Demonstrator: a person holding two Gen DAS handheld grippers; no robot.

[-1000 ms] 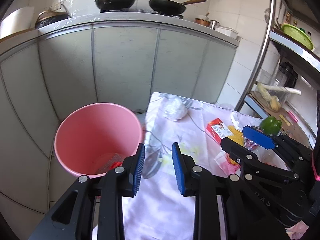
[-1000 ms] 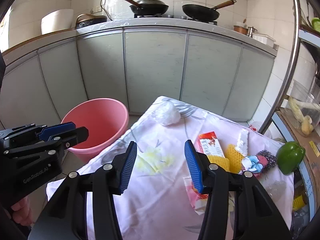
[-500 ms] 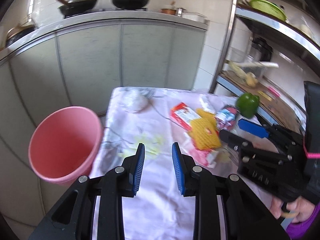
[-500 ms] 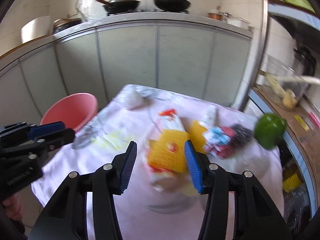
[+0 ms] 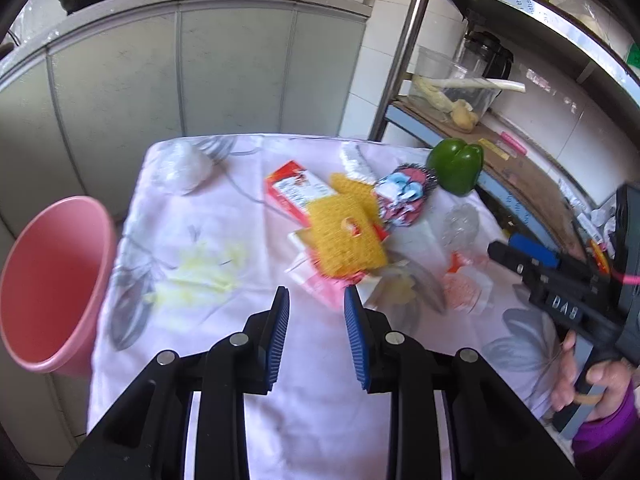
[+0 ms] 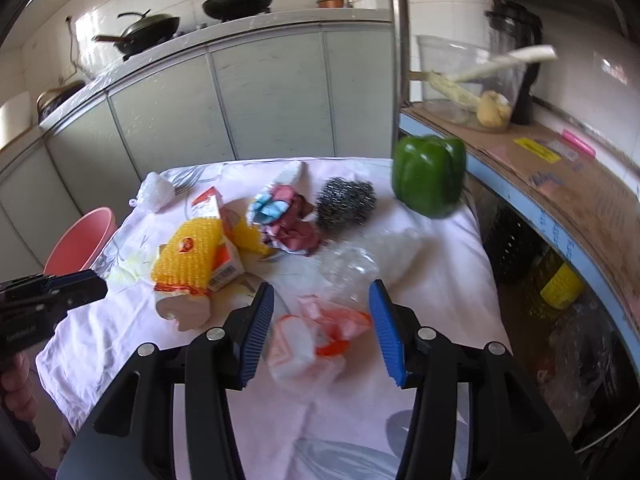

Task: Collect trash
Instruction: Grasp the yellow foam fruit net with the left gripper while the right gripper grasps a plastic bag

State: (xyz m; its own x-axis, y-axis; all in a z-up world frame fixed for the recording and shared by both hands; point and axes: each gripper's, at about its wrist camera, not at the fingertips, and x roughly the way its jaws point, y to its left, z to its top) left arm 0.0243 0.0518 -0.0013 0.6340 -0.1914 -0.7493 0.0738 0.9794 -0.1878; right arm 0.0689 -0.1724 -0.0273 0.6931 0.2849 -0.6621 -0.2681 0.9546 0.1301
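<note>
now the small table (image 6: 448,288), draped in a white flowered cloth, carries the trash in a loose heap toward its far half: a red-and-white carton (image 6: 218,240) lying on its side with yellow foam fruit netting (image 6: 186,260) draped over it, a crumpled pink-and-blue wrapper (image 6: 284,220) just beside it, a steel wool scrubber (image 6: 344,202) touching that wrapper, and a green bell pepper (image 6: 428,174) at the far right corner. a crumpled white plastic bag (image 6: 154,194) sits at the far left corner, apart from the rest. clear crinkled plastic (image 6: 360,258) lies near the right edge, and nearer the front lies an orange-and-white wrapper (image 6: 316,338). the right gripper (image 6: 320,328) hovers over that wrapper with its jaws apart, the wrapper showing between the blue pads without being pinched. the left gripper (image 5: 316,332) hangs over the cloth near the front of the heap, jaws apart and nothing between them. a pink plastic bucket (image 5: 48,280) stands off the table's left edge, below the tabletop; its inside is blurred and nothing can be made out in it. on the shelf to the right a clear plastic container (image 6: 468,80) holds a leek and what looks like ginger or potatoes. a person's hand (image 5: 588,376) in a purple sleeve grips the right tool's handle.
</note>
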